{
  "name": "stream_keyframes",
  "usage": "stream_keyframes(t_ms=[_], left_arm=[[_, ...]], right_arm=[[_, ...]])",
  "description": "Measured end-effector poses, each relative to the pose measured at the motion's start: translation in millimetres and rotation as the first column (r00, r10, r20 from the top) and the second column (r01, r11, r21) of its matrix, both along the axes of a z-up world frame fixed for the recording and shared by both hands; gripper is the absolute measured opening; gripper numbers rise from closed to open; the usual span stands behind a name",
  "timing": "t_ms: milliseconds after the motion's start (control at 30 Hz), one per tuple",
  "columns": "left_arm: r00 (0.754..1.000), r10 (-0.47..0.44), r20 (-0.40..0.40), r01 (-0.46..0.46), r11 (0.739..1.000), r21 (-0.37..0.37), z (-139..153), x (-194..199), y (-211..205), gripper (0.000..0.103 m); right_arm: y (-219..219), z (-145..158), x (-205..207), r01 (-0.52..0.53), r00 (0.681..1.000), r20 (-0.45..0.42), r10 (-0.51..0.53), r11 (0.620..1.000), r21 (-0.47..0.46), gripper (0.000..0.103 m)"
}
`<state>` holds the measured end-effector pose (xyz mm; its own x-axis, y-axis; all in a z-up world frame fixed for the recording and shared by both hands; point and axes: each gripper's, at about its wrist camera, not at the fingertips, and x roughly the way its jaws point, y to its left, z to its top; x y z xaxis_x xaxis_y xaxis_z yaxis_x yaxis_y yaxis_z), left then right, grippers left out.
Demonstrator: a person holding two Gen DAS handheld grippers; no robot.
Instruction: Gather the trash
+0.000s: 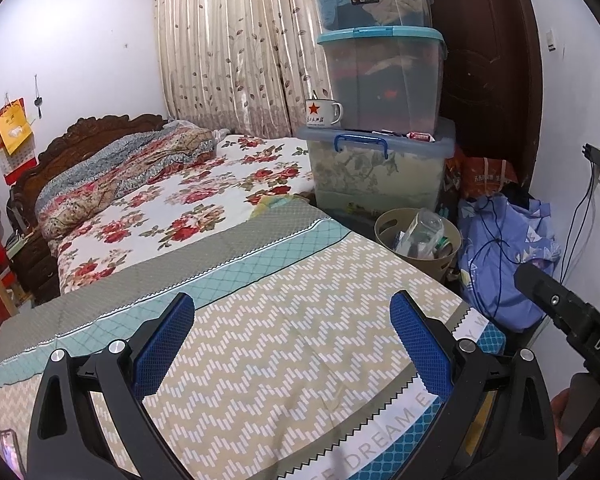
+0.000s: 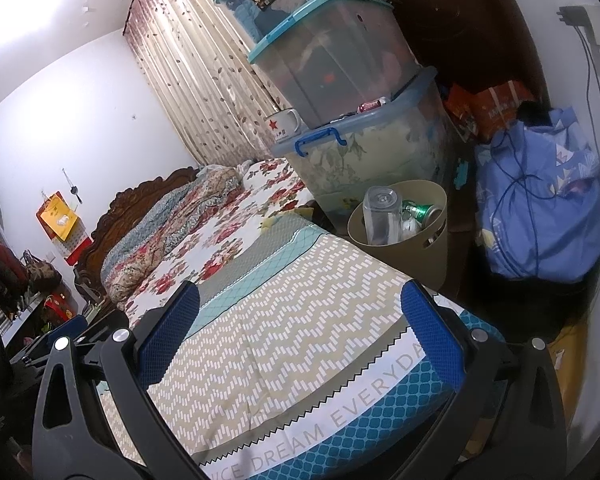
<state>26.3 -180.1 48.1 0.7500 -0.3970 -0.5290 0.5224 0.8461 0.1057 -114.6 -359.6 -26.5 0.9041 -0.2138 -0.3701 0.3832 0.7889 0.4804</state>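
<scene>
A tan waste bin (image 1: 386,227) (image 2: 416,254) stands on the floor past the bed's far corner. It holds a clear plastic bottle (image 1: 422,227) (image 2: 381,210), a green can (image 2: 422,212) and other scraps. My left gripper (image 1: 294,316) hovers open over the zigzag-patterned bedspread (image 1: 292,344), nothing between its blue pads. My right gripper (image 2: 300,304) is also open and empty above the same bedspread (image 2: 284,344), nearer the bin. Part of the right gripper's black body (image 1: 568,312) shows at the right edge of the left wrist view.
Stacked clear storage boxes (image 1: 380,80) (image 2: 340,68) rise beside the bin, with a star-marked enamel mug (image 1: 320,112) (image 2: 282,122) on the lowest lid. A blue bundle (image 1: 504,248) (image 2: 540,208) with cables lies right of the bin. A floral sheet and folded quilt (image 1: 120,176) cover the bed beyond.
</scene>
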Motion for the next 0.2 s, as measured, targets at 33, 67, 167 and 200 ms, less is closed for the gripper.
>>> stream_keyframes(t_ms=[33,67,167,200], left_arm=[[1.0,-0.001,-0.001,0.001,1.0,-0.003,0.2,0.2,0.7,0.094],[1.0,-0.001,-0.002,0.001,1.0,-0.004,0.0,1.0,0.9,0.094],[1.0,0.005,-0.011,-0.005,1.0,-0.006,-1.0,2.7,1.9,0.094],[1.0,0.006,-0.017,-0.006,1.0,-0.007,-1.6,3.5,2.0,0.094]], right_arm=[[-0.6,-0.4,0.0,0.0,1.0,-0.001,0.0,1.0,0.001,0.1],[-0.9,-0.6,0.5,0.0,1.0,-0.002,0.0,1.0,0.0,0.1],[-0.9,-0.8,0.9,-0.005,1.0,-0.006,0.005,1.0,0.0,0.1],[-0.5,-1.3,1.2,-0.007,1.0,-0.008,0.007,1.0,0.0,0.1]])
